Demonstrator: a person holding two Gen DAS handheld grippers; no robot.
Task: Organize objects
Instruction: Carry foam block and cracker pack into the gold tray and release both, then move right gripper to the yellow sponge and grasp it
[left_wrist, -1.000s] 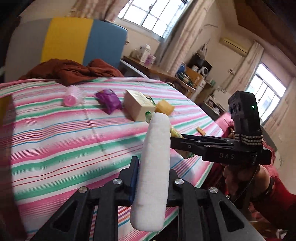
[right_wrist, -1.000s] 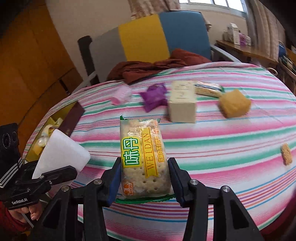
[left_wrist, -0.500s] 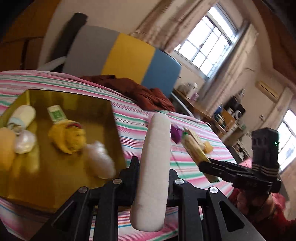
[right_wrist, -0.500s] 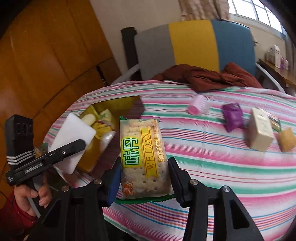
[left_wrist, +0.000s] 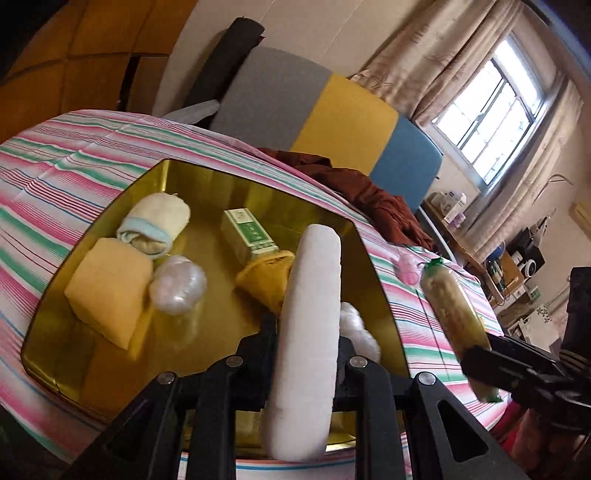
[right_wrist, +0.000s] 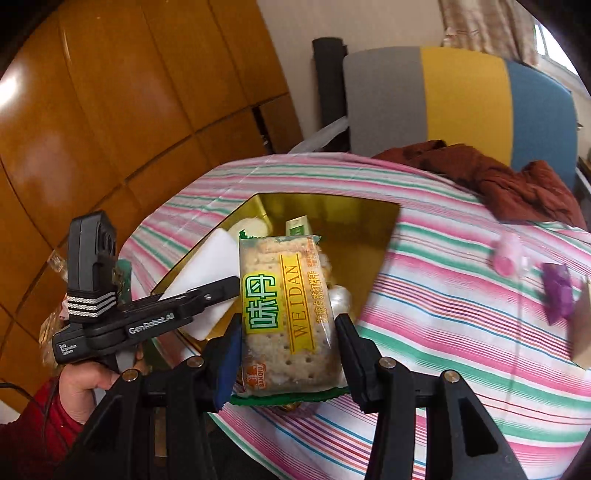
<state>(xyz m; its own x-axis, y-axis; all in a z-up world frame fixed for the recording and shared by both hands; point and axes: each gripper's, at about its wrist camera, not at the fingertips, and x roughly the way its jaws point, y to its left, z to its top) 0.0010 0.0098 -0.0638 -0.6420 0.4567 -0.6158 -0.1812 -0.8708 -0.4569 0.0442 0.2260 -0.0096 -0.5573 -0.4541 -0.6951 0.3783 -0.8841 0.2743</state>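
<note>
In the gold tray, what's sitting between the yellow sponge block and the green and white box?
In the left wrist view, a clear plastic-wrapped white ball lies between the yellow sponge block and the green and white box on the gold tray.

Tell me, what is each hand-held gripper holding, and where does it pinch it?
The left hand-held gripper pinches a white sponge near its lower middle. The right hand-held gripper pinches a cracker packet by its long sides, near the bottom.

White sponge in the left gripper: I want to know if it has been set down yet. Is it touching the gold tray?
Cannot tell. In the left wrist view the white sponge, clamped in the left gripper, overlaps the gold tray, showing neither contact nor gap.
</note>
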